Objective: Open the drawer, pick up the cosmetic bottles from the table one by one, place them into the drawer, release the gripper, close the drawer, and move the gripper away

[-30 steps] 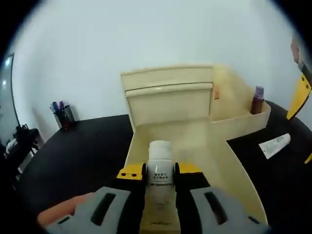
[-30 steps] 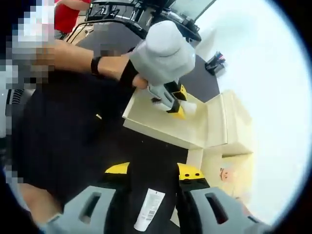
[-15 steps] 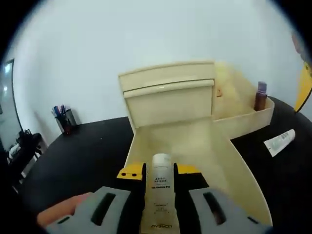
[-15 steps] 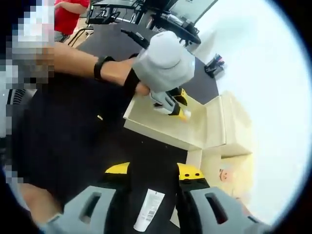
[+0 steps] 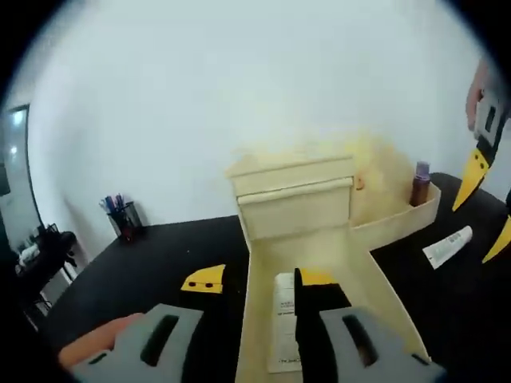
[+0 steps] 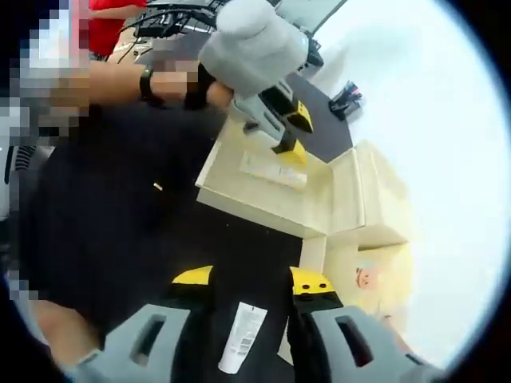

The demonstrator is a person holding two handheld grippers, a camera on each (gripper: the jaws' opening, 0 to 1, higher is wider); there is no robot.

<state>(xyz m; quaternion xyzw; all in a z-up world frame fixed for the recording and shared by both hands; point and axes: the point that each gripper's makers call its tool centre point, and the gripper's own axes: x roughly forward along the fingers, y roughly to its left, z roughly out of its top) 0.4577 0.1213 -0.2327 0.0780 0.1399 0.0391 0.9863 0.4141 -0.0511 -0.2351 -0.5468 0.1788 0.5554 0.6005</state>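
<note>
The cream drawer [image 5: 383, 279] stands pulled out from its small cabinet [image 5: 294, 199]. A white cosmetic bottle [image 5: 283, 319] lies flat on the drawer floor, and it also shows in the right gripper view [image 6: 275, 170]. My left gripper [image 5: 259, 279] is open above it, jaws wide apart and holding nothing. From the right gripper view the left gripper [image 6: 289, 134] hovers over the drawer [image 6: 263, 203]. My right gripper [image 6: 251, 279] is open over the black table. A white tube [image 6: 243, 337] lies on the table below the gap between its jaws, untouched.
A brown bottle with a purple cap [image 5: 420, 182] stands in the cream side tray to the right of the cabinet. The white tube [image 5: 447, 246] lies right of the drawer, near the right gripper's yellow tips [image 5: 477, 170]. A pen holder [image 5: 121, 217] stands far left.
My left gripper has opened and let go of the white bottle, which now lies in the drawer. The left gripper has risen and drawn back. The right gripper has hardly moved.
</note>
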